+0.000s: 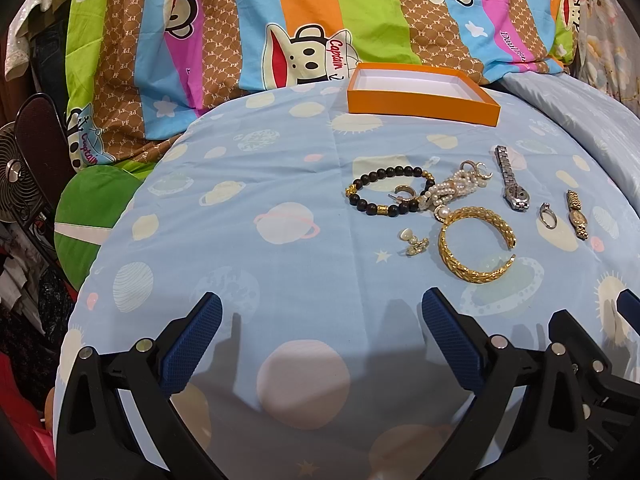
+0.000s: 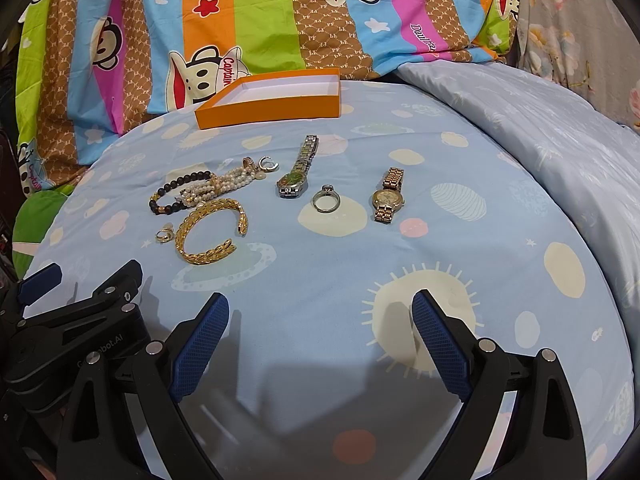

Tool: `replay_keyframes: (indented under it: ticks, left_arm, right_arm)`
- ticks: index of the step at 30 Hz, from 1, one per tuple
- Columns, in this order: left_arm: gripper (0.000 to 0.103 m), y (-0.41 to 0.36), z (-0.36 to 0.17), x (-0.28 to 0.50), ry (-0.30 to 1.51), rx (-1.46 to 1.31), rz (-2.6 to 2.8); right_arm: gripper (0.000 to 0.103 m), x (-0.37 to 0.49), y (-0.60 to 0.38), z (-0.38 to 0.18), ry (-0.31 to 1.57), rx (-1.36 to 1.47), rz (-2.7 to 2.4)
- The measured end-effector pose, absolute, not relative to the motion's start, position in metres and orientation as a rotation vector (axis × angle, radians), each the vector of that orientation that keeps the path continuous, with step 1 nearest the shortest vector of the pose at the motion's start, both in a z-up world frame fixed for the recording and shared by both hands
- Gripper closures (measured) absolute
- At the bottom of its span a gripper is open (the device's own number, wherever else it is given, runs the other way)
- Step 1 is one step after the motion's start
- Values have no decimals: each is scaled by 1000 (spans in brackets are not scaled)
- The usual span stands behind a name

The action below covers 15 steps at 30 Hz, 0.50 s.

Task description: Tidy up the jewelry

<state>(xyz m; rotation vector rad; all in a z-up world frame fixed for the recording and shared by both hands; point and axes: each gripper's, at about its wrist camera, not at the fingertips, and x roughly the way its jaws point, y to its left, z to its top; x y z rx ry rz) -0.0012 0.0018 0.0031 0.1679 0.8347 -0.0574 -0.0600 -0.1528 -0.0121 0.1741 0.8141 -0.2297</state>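
Both your tools are spread wide and hold nothing: the left tool (image 1: 322,314) and the right tool (image 2: 320,312) sit low over the planet-print bedsheet (image 2: 460,280). Ahead of your left tool, toward its right, lie the gold cuff (image 1: 476,242), beaded bracelet (image 1: 386,192) and pearl strand (image 1: 450,190). Ahead of your right tool lie the silver watch (image 2: 298,170), ring (image 2: 326,199) and gold watch (image 2: 388,195). Beyond them sits the orange box (image 2: 276,100), open and white inside.

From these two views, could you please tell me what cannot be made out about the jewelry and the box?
- Orange box: most of its floor is hidden behind the near wall in both views.
- Pearl bracelet: tangled with the black bead bracelet; small rings there are too small to count.
- Gold watch: dial too small to read in either view.
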Motion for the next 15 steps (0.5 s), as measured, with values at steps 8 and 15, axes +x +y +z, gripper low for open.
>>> replay_keyframes:
  ticks: [8,15]
  left_arm:
    - [6,2,3,-1,834,168,-57]
    - [5,2,6,-1,831,165,-70]
  right_arm:
    - [12,-60,-152,-12,814,174,-229]
    - [12,-58,-165,-12,818,210,-231]
